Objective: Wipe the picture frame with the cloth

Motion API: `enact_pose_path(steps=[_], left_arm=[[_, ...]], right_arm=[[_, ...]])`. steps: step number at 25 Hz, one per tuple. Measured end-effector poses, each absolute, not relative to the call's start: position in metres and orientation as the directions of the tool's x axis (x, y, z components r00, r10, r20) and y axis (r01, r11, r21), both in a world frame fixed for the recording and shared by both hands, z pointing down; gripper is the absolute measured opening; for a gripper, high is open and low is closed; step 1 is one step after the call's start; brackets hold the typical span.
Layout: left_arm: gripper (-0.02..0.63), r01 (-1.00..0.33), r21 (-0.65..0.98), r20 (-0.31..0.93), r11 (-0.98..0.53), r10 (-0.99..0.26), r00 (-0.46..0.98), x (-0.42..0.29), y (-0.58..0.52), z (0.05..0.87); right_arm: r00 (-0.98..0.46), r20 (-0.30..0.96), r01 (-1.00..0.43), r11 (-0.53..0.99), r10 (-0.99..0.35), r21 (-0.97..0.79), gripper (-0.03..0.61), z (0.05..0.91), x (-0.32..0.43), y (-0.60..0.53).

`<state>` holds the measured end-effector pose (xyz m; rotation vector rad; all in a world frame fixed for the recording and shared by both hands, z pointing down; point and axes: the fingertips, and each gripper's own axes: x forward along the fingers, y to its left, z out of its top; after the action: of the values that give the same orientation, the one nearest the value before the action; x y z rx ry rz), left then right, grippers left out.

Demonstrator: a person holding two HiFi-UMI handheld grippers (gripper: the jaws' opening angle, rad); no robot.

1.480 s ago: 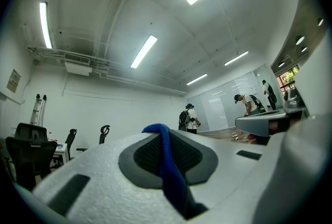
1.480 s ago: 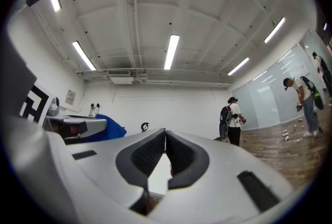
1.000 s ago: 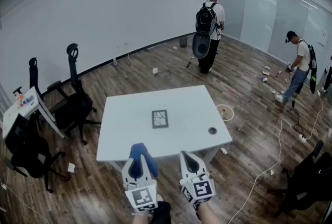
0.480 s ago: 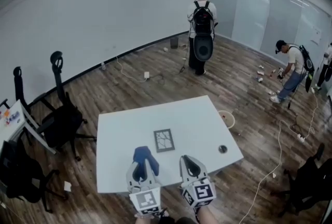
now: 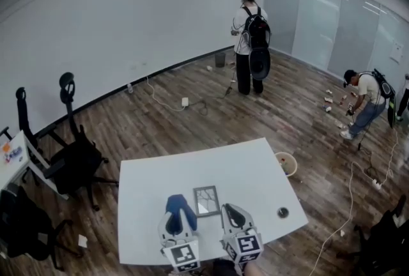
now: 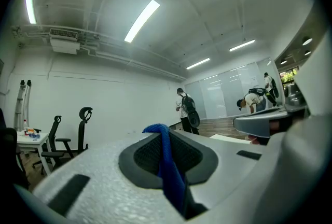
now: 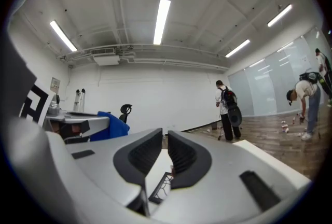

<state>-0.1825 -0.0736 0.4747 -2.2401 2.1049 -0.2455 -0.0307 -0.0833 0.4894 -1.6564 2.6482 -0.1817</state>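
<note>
Left tongs (image 5: 174, 222): clamped on blue cloth (image 5: 181, 204).
Right tongs (image 5: 231, 211): slightly apart, empty.
Frame (image 5: 206, 200): on surface (image 5: 252, 172), 11 o'clock of right tongs; picture indistinct.

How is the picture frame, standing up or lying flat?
Lying flat. The picture frame rests on the white table, its whole front visible from above.

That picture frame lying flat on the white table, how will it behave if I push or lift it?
The picture frame looks thin and rigid, so it probably lifts as one piece. Lying flat on the smooth table, it likely slides rather than tips. Its pane, if glass, may be fragile.
</note>
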Motion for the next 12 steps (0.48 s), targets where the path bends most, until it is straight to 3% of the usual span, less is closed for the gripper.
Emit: enact_pose_path(steps=[10, 12], left_arm=[[0.031, -0.992, -0.101, 0.205, 0.080, -0.974, -0.099, -0.186, -0.169, 0.524], [0.031, -0.992, -0.090, 0.236, 0.089, -0.966, -0.108, -0.184, -0.179, 0.543]], right_arm=[[-0.529, 0.236, -0.849, 0.507, -0.815, -0.150, 0.040, 0.556, -0.027, -0.202], [-0.533, 0.272, -0.846, 0.512, -0.801, -0.147, 0.069, 0.571, -0.028, -0.214]])
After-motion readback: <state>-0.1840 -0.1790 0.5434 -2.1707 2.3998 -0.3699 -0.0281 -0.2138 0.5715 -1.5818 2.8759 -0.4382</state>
